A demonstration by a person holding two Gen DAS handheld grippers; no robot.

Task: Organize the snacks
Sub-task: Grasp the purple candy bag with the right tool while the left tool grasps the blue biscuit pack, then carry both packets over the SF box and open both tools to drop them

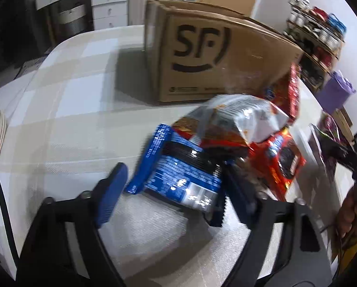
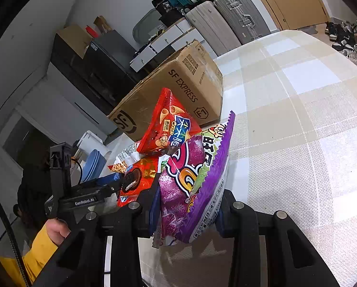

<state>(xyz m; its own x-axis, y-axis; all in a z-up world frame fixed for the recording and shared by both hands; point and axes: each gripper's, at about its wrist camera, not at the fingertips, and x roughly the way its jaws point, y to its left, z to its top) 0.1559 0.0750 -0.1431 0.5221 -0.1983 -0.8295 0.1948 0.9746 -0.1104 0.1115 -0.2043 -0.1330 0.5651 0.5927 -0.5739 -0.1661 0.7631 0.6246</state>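
Note:
A pile of snack bags lies on the checked tablecloth in front of a cardboard SF box (image 1: pixel 216 55). In the left wrist view my left gripper (image 1: pixel 176 179) is open, its blue fingers (image 1: pixel 111 191) on either side of a blue cookie pack (image 1: pixel 178 167). A white and red crisp bag (image 1: pixel 238 124) and a red cookie pack (image 1: pixel 281 160) lie behind it. In the right wrist view my right gripper (image 2: pixel 188 215) is shut on a purple candy bag (image 2: pixel 192 181), held above the table. A red cone-snack bag (image 2: pixel 166 124) leans against the SF box (image 2: pixel 178 91).
The checked tablecloth (image 2: pixel 298 119) stretches to the right. Blue bowls (image 2: pixel 93 165) stand left of the pile. Suitcases (image 2: pixel 226 21) and drawers stand beyond the table. A shelf of jars (image 1: pixel 317 35) is at the right. The left gripper's body (image 2: pixel 82 196) shows beside the pile.

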